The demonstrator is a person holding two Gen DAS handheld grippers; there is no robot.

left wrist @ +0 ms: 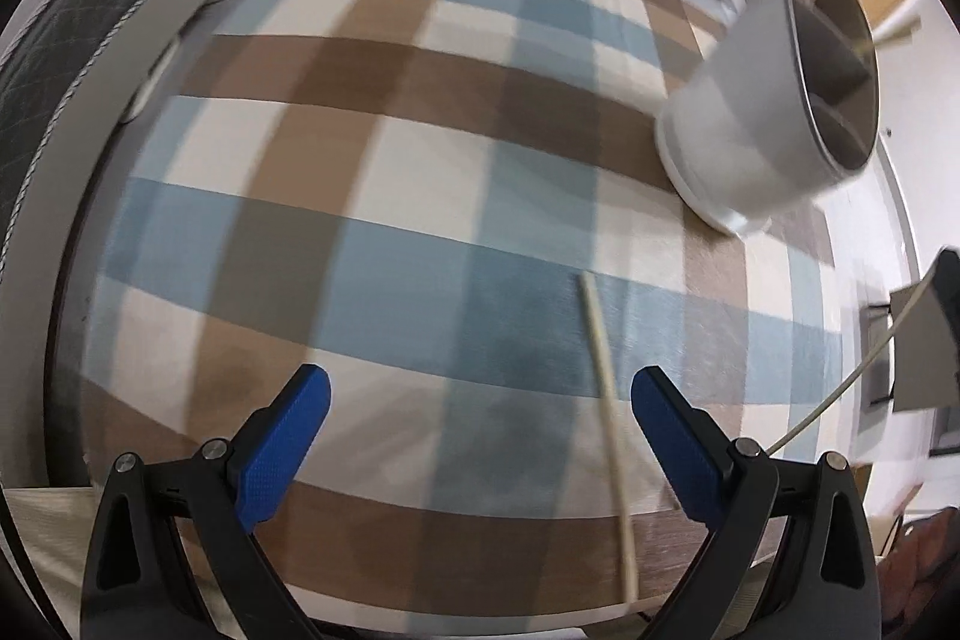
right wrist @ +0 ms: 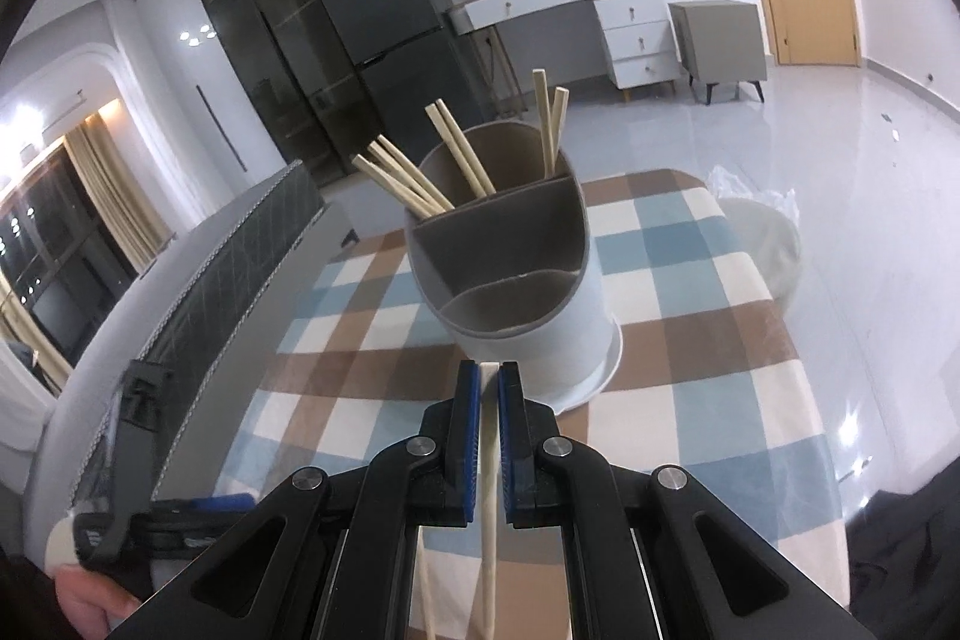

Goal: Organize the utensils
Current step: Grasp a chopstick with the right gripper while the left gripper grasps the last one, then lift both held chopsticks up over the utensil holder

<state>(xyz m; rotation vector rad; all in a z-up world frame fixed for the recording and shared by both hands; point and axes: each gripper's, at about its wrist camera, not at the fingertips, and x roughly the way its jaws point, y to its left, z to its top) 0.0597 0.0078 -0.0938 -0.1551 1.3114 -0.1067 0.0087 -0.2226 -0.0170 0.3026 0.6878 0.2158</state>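
Chopstick (right wrist: 490,466) clamped in right tool (right wrist: 489,370)

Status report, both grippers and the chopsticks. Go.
Left gripper open over one loose wooden chopstick on the checked tablecloth. Right gripper shut on a chopstick, facing the white divided holder. Nothing in the way.

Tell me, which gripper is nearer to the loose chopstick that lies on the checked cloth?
Left. The left gripper hangs open right over the loose chopstick, which lies between its fingers. The right gripper is up by the holder, shut on another chopstick.
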